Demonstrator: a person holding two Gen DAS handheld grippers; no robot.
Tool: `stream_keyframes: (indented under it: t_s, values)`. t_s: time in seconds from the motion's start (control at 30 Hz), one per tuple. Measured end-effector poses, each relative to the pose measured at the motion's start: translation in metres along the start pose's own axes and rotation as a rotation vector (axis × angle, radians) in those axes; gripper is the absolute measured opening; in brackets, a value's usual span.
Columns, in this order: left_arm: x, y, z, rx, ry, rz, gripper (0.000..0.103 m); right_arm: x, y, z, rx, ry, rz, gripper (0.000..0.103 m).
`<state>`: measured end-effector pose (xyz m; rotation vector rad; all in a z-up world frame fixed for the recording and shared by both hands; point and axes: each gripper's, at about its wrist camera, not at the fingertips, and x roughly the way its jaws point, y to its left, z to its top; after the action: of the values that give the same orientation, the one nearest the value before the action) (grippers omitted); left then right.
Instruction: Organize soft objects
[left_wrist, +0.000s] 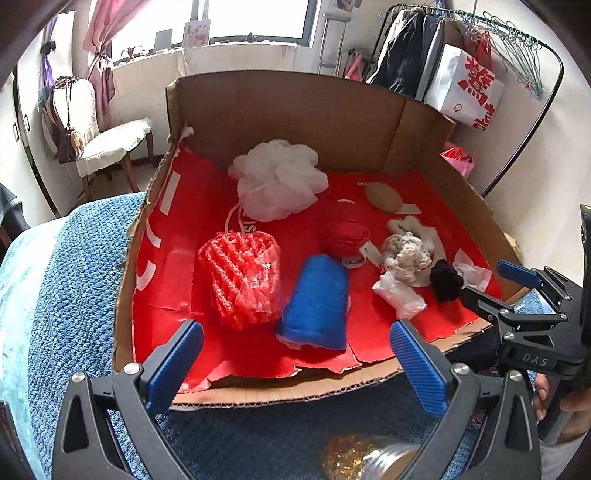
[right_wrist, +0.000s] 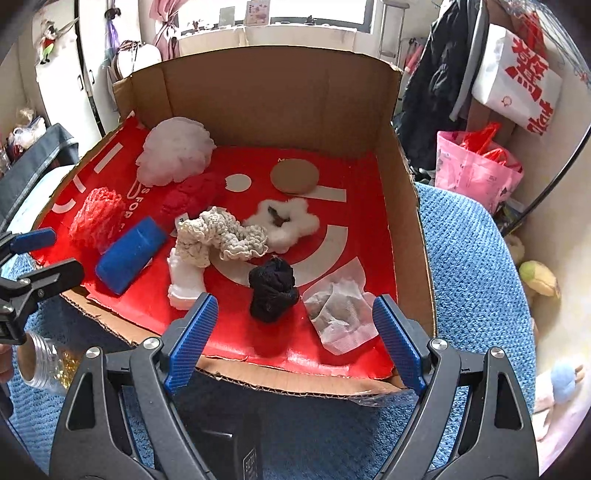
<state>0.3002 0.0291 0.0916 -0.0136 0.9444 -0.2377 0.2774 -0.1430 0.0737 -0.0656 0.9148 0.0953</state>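
Soft items lie loose in the cardboard tray (right_wrist: 410, 229): white pouf (right_wrist: 175, 153), blue sponge (right_wrist: 129, 254), black scrunchie (right_wrist: 273, 290).

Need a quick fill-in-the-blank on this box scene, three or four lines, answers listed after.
1. The soft things lie in a cardboard box whose floor is coloured ____.
2. Both the left gripper and the right gripper stand ____, holding nothing.
3. The black ball of cloth lies next to a crumpled ____ paper packet.

Missing words: red; open; white
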Motion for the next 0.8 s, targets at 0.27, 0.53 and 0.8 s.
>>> stream_keyframes:
  t_s: [0.27,0.53,0.8]
  values:
    - [0.009,0.0,0.001,0.006,0.0,0.016,0.103,0.005,-0.001,0.004,0.013,0.007,0.002,0.086]
    - [0.019,0.0,0.004,0.012,-0.006,0.037,0.103,0.009,0.002,0.008,0.02,0.015,0.011,0.086]
    - [0.024,-0.003,0.004,0.036,-0.012,0.072,0.103,0.012,0.007,0.008,0.006,0.031,0.0,0.086]
